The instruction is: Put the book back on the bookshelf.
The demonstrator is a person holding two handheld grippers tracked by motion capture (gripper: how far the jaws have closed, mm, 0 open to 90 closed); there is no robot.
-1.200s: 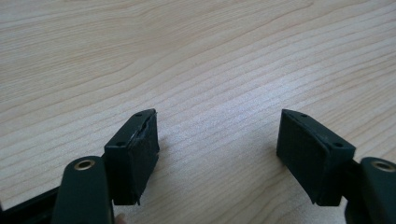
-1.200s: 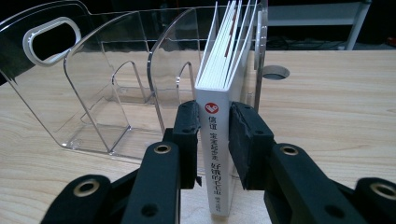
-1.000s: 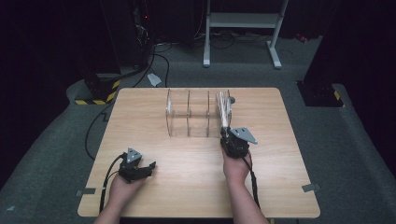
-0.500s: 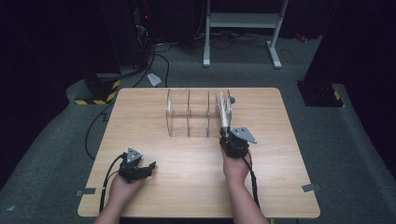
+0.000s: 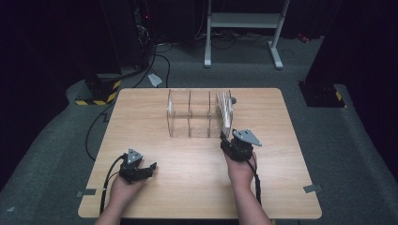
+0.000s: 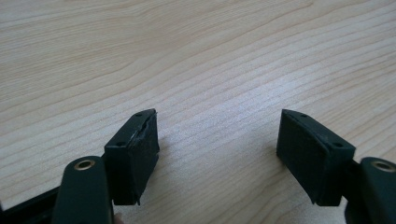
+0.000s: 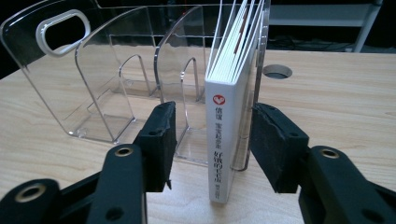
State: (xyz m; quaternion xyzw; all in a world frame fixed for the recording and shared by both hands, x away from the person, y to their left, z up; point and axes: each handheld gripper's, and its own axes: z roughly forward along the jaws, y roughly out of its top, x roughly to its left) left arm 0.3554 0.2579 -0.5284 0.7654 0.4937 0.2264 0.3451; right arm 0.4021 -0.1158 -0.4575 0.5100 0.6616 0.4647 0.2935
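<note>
A clear acrylic rack (image 5: 190, 115) with several upright dividers stands on the wooden table (image 5: 197, 187), toward the back middle. A white book (image 5: 226, 111) stands upright in its rightmost slot, spine toward me. In the right gripper view the book's spine (image 7: 224, 140) carries a red heart mark and dark lettering. My right gripper (image 5: 227, 141) is open just in front of the rack (image 7: 93, 88). Its jaws stand either side of the spine without touching it, right gripper (image 7: 215, 116). My left gripper (image 5: 149, 168) rests open on the table at the front left, with bare wood between its jaws, left gripper (image 6: 217, 121).
A round hole (image 7: 277, 71) in the tabletop lies just behind the rack's right end. On the floor behind the table stand a white metal frame (image 5: 244, 21), cables, and a yellow-and-black striped block (image 5: 101, 93) at the left.
</note>
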